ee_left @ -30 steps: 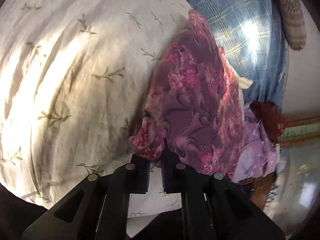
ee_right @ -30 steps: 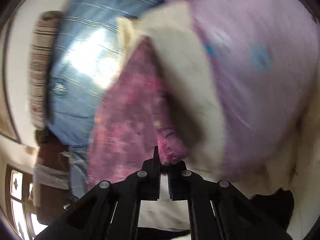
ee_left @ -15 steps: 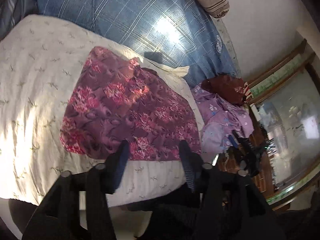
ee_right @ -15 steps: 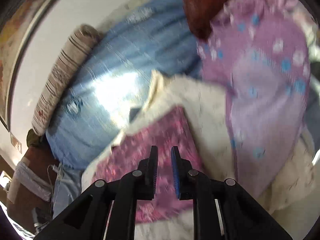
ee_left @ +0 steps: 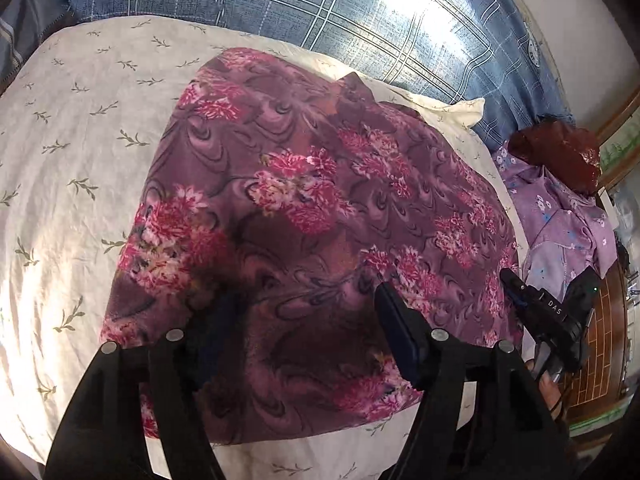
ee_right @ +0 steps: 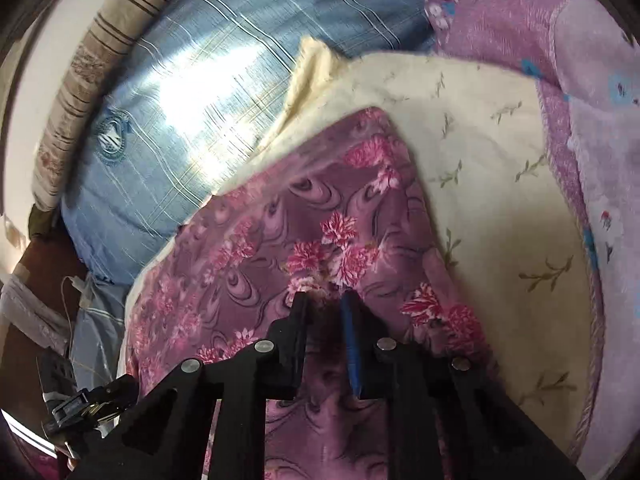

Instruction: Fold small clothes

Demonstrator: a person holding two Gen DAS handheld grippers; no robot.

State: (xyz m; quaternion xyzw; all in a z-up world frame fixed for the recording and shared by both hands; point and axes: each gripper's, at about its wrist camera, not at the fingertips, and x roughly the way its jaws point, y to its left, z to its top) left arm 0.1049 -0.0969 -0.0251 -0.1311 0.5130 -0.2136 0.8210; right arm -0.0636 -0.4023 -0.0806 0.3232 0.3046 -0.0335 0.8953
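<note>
Left gripper (ee_left: 304, 316) hanging above the near half of the floral garment (ee_left: 312, 216), jaws spread wide, nothing pinched between them. Right gripper (ee_right: 324, 308) over the same cloth near its right edge, jaws narrow and closing, with only a dark gap between the fingers and no fabric visibly caught; reads as released rather than gripping.

Largest first: blue plaid bedspread (ee_left: 360, 4) across the far side, catching bright glare. On it, a cream leaf-print sheet (ee_left: 72, 128) serving as the folding surface. Spread on the sheet, the floral garment in purple and pink, lying flat as a rough rectangle, edges fairly straight, a small raised corner at the far side. Beyond the sheet's right edge, a lilac flowered garment (ee_left: 560, 220), rumpled and unfolded. Just behind that, touching it, a smaller dark red cloth (ee_left: 560, 152), bunched. A striped bolster (ee_right: 100, 80) along the wall.

Judged by how things lie: floral piece laid out, probably folded at least once, likely needing another fold or a move aside; lilac and red pieces apparently untouched, so most of the work still ahead.

No basket, box or drawer in view; nothing held in any container
</note>
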